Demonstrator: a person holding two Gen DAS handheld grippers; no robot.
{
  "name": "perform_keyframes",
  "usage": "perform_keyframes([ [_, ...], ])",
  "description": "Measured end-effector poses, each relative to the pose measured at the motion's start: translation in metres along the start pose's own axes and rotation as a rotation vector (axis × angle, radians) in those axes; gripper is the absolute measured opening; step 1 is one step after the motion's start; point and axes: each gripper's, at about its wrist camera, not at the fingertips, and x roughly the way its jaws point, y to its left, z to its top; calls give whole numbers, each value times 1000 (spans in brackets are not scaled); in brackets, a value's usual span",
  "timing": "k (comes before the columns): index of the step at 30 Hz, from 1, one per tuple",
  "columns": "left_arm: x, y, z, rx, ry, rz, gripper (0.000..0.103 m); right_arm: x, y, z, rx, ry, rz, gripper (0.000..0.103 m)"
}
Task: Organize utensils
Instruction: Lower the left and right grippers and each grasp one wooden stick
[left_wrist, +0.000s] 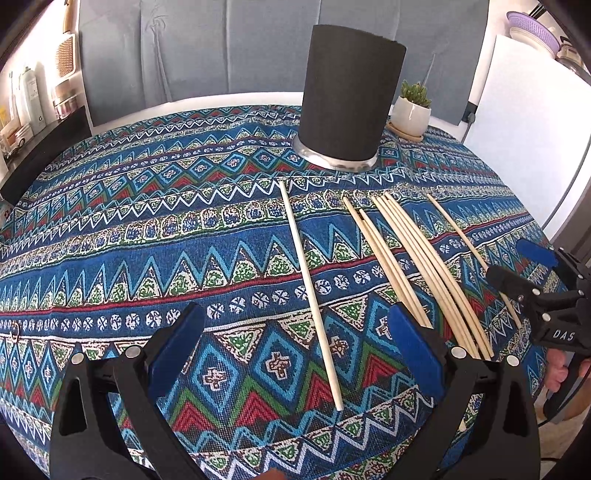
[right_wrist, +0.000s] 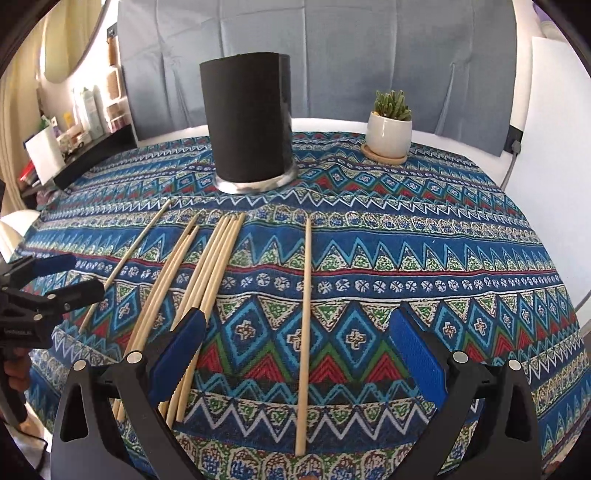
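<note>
Several pale wooden chopsticks lie on a blue patterned tablecloth (left_wrist: 110, 229). In the left wrist view, one lone chopstick (left_wrist: 310, 291) lies between the fingers of my open left gripper (left_wrist: 295, 332), with the bundle (left_wrist: 417, 266) to its right. In the right wrist view, a lone chopstick (right_wrist: 306, 325) lies between the fingers of my open right gripper (right_wrist: 295, 336); the bundle (right_wrist: 207, 280) is at its left finger. A black cylindrical holder (left_wrist: 349, 96) (right_wrist: 249, 118) stands upright behind them. Each gripper shows in the other's view: the right gripper (left_wrist: 524, 269), the left gripper (right_wrist: 70, 277). Both are empty.
A small succulent in a white pot (left_wrist: 412, 110) (right_wrist: 389, 129) stands on a saucer at the back right of the holder. A grey-blue sofa back (right_wrist: 332, 55) is behind the table. A shelf with bottles (left_wrist: 29, 99) is at the left. A white panel (left_wrist: 524, 122) stands at the right.
</note>
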Motion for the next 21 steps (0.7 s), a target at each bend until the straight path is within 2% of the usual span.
perform_keyframes([
  [6, 11, 4, 17, 31, 67, -15, 97, 26, -16, 17, -30, 117, 4, 95],
  [11, 22, 6, 31, 65, 113, 6, 97, 49, -22, 30, -42, 221, 27, 95],
  [16, 36, 7, 41, 64, 181, -28, 97, 64, -19, 34, -109, 277, 18, 95],
  [19, 48, 8, 43, 57, 236, -44, 97, 66, -23, 35, -121, 296, 56, 95],
  [21, 50, 8, 43, 62, 235, -48, 97, 67, -26, 36, -130, 301, 80, 96],
])
